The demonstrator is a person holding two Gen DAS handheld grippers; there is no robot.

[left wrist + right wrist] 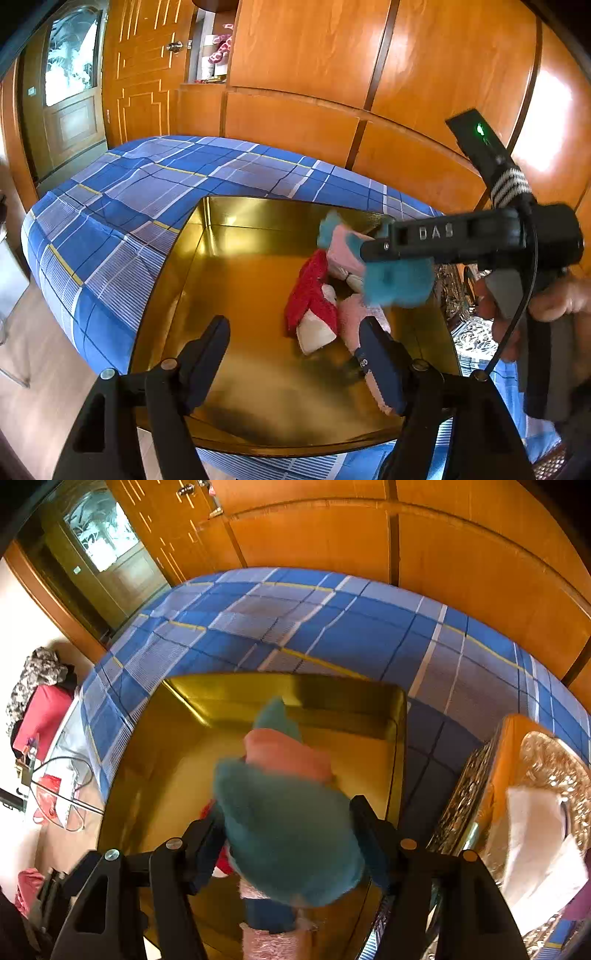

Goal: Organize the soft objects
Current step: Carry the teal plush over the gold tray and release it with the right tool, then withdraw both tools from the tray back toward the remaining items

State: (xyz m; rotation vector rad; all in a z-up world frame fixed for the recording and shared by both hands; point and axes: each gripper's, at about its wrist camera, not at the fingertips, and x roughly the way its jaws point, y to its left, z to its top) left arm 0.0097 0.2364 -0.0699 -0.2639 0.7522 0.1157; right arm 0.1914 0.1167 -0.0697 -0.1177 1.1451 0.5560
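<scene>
Right wrist view: my right gripper (288,834) jaws straddle the teal toy (291,834), grip unclear, above the box (236,698); left gripper (295,354) open, empty; two toys already in.

Daylight from the frosted glass door panel (72,55) glares off the glossy orange wooden wardrobe (546,122) and the shiny gold box (258,295) before me, while my fisheye lenses bow every edge, darken the corners, and motion smears the teal-and-pink plush toy (291,834).
</scene>
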